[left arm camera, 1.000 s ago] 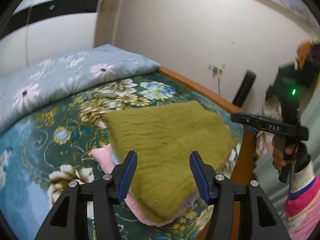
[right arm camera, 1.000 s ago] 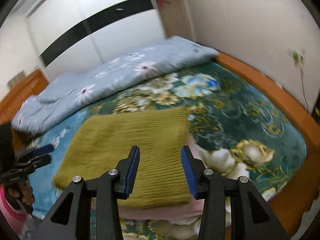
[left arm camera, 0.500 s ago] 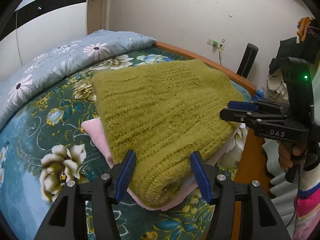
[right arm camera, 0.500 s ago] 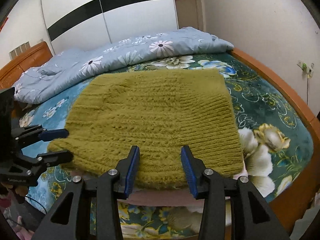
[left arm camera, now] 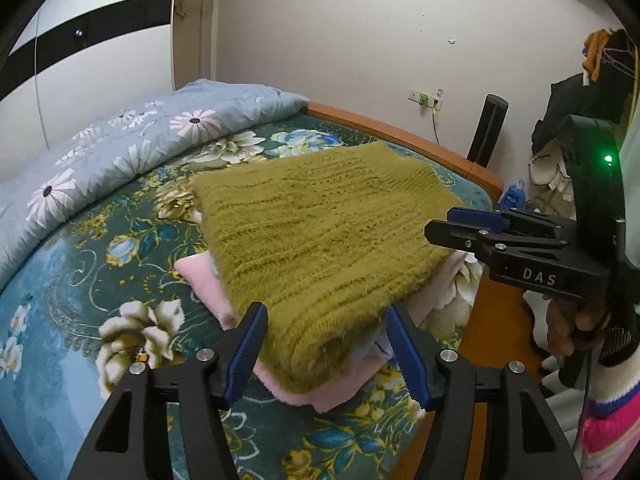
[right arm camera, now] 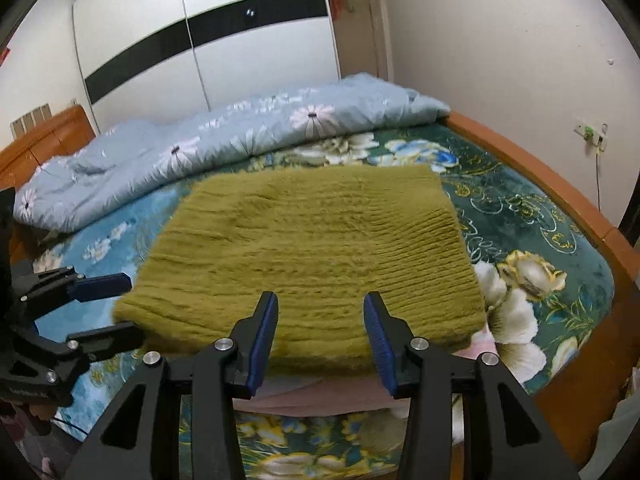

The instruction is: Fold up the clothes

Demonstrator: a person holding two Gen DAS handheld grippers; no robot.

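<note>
- Both grippers were wide open and held nothing.
- Left gripper (left arm camera: 324,344) sat just at the near corner of the green sweater (left arm camera: 320,236), with the corner between its blue pads but not pinched.
- Right gripper (right arm camera: 322,330) sat at the sweater's near edge, and its pads were apart too.
- From the left camera, the right gripper came in from the side, close to the sweater's edge.
- Green sweater lay folded flat on top of a pink cloth (left arm camera: 208,284), and a bit of light blue cloth (left arm camera: 370,350) peeked out between them.
- That pile sat on the flowery bed (right arm camera: 532,216), near the foot end, with a blue quilt (right arm camera: 240,136) bunched up farther back.
- It looked like the sweater was already folded and stacked, so this step seemed almost done.
- Next, the grippers would likely need to pull away without dragging the fuzzy knit, or nudge the edges to make the pile neat.
- No other clothes waiting to be folded could be seen on the bed.
</note>
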